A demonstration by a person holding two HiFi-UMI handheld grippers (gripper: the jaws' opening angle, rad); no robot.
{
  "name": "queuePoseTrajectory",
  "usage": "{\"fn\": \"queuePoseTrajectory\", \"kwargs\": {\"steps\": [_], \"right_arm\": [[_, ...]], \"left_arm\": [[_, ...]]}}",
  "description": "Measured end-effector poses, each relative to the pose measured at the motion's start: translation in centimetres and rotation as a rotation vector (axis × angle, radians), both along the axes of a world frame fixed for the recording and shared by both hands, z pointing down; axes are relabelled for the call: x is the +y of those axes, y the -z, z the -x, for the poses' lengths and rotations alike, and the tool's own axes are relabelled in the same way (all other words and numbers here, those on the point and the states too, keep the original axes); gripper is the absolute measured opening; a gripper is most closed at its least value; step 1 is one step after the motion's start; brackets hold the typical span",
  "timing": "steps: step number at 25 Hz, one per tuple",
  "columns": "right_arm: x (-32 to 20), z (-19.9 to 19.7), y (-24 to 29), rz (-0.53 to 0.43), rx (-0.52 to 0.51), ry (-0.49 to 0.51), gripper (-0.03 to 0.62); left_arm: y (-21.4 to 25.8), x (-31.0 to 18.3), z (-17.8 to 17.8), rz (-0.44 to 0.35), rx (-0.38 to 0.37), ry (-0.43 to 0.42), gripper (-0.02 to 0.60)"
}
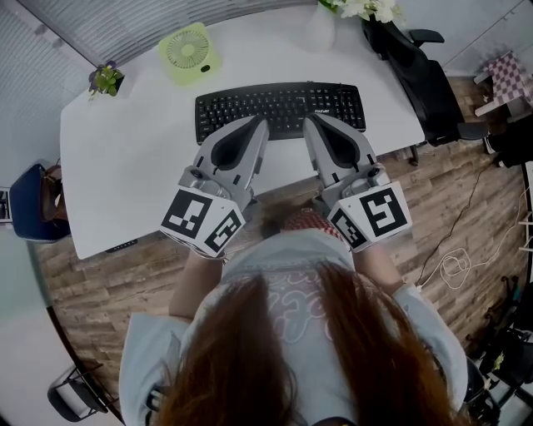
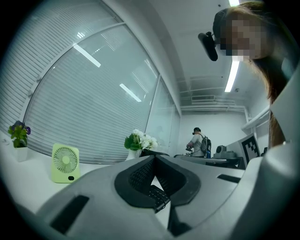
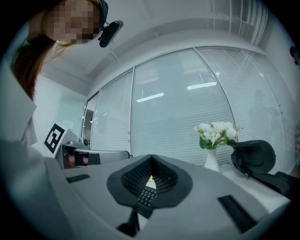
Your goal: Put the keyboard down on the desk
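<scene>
A black keyboard [image 1: 283, 104] lies flat on the white desk [image 1: 125, 166], in the middle near the front edge. My left gripper [image 1: 261, 125] points at its front edge left of centre, and my right gripper [image 1: 311, 122] points at it right of centre. Both have their jaws together at the tips and hold nothing. In the left gripper view the tips of the left gripper [image 2: 154, 157] meet, with keyboard keys [image 2: 158, 196] showing through the hollow below. The right gripper view shows the same for the right gripper [image 3: 151, 157], with keys [image 3: 146, 196] below it.
A green fan [image 1: 190, 52] and a small potted plant [image 1: 106, 79] stand at the desk's back left. A vase of white flowers [image 1: 358, 8] is at the back right, beside a black office chair [image 1: 420, 75]. A person [image 2: 199, 143] stands far off.
</scene>
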State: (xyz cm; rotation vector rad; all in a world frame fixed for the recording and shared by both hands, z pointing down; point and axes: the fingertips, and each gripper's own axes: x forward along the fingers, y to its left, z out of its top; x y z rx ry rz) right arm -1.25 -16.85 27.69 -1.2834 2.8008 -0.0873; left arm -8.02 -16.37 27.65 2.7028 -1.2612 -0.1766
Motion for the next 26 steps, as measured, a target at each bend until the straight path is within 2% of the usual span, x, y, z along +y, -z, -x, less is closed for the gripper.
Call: {"fn": "queuePoseTrajectory", "kwargs": {"steps": [26], "right_arm": [[0.66,0.02,-0.39,-0.006,0.020,-0.001,0.003]], "left_arm": [[-0.43,0.37,-0.57,0.001,0.004,-0.010,0.011]]}}
